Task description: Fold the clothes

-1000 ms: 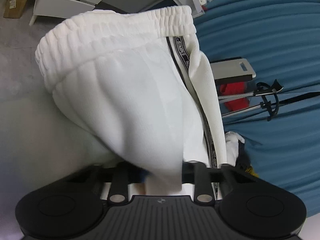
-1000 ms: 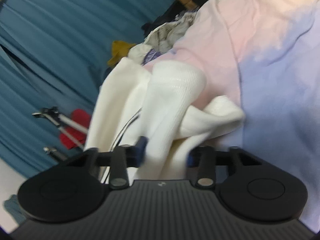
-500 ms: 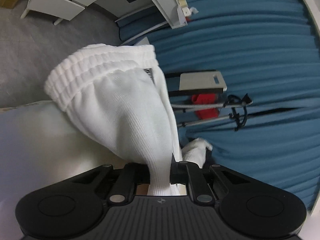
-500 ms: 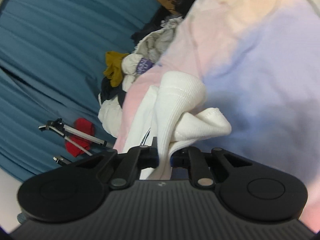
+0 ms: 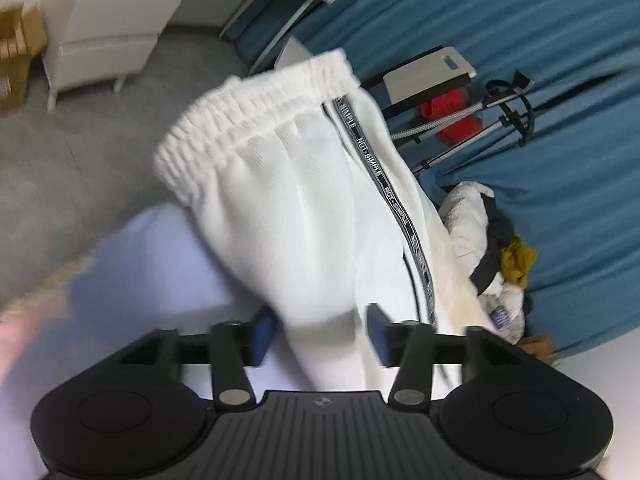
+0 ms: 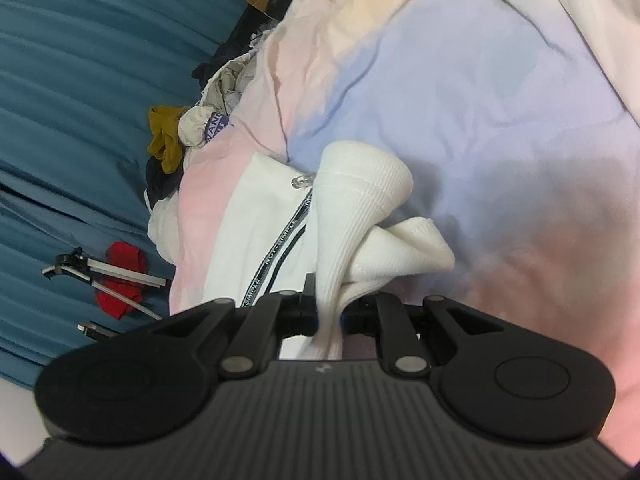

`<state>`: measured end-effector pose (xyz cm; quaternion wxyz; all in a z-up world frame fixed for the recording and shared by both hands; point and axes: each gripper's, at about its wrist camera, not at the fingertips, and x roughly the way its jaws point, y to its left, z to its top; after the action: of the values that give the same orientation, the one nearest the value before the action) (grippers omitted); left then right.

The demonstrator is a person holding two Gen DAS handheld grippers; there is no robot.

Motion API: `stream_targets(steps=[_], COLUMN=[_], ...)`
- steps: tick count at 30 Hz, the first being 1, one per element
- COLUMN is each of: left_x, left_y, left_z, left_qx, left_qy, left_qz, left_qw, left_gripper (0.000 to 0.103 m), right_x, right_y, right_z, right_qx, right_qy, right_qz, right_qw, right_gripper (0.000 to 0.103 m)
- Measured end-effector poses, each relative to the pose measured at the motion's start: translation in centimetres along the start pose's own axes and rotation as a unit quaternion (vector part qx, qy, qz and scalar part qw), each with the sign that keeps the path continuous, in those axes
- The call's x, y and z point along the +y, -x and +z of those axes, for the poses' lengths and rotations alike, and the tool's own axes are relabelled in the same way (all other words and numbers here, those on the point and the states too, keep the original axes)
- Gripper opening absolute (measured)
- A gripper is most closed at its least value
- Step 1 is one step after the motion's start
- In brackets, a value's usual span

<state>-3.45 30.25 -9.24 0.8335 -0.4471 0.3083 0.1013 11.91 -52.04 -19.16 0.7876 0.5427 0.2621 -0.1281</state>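
My left claw (image 5: 320,330) has just let its jaws spread; half a second ago they were pinched on the white trousers (image 5: 304,184), and now the blue pads (image 5: 262,330) stand clear on either side, with the cloth still running between them but not squeezed. My right claw (image 6: 329,314) is clamped tight on the ribbed cuff (image 6: 360,184) at the other end, as it was a moment back. I judge this as laying down the waistband (image 5: 248,116) end while I keep the leg end, so a fold can follow. The trousers, with their black lettered side stripe (image 5: 384,184), now drape onto the pastel bedsheet (image 6: 460,92) under both claws. Beyond the bed's edge lie a heap of unfolded clothes (image 6: 208,128), a blue curtain (image 5: 540,12), a metal stand (image 5: 472,120) with something red, a grey floor (image 5: 80,128) and a white cabinet (image 5: 108,32).
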Motion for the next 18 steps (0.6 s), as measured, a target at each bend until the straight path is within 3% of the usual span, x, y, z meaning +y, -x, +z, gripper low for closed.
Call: stream_targets(steps=[2,5,8,10,14,18], left_x=[-0.5,-3.2,-7.4,-10.8,-16.7,-21.4], left_y=[1.6,4.4,6.2,6.0,3.2,-1.7], left_z=[-0.5,-1.2,-3.2,-4.9,-8.8,-13.6], left_qx=[-0.006,-0.028,-0.043,-0.039,-0.026,-0.015], left_qy=[-0.024,-0.086,-0.177,-0.234,-0.297,-0.345], left_qz=[0.005,-0.008,-0.020,-0.039,-0.055,-0.049], left_qw=[0.9997,0.9958,0.9830,0.9708,0.9529,0.9373], left_gripper=[0.059,0.072,0.079,0.080,0.081,0.081], right_x=[0.1,-0.1,0.4,1.0,1.6,1.1], right_y=[0.1,0.6,1.1,1.5,1.8,2.0], right_z=[0.0,0.4,0.8,0.9,1.2,1.7], right_qx=[-0.002,-0.007,-0.021,-0.033,-0.045,-0.058], right_qy=[0.000,-0.001,0.001,0.010,0.014,0.002], right_qz=[0.007,0.024,0.048,0.060,0.073,0.079], right_qw=[1.000,1.000,0.999,0.998,0.996,0.995], right_gripper=[0.012,0.012,0.012,0.012,0.012,0.012])
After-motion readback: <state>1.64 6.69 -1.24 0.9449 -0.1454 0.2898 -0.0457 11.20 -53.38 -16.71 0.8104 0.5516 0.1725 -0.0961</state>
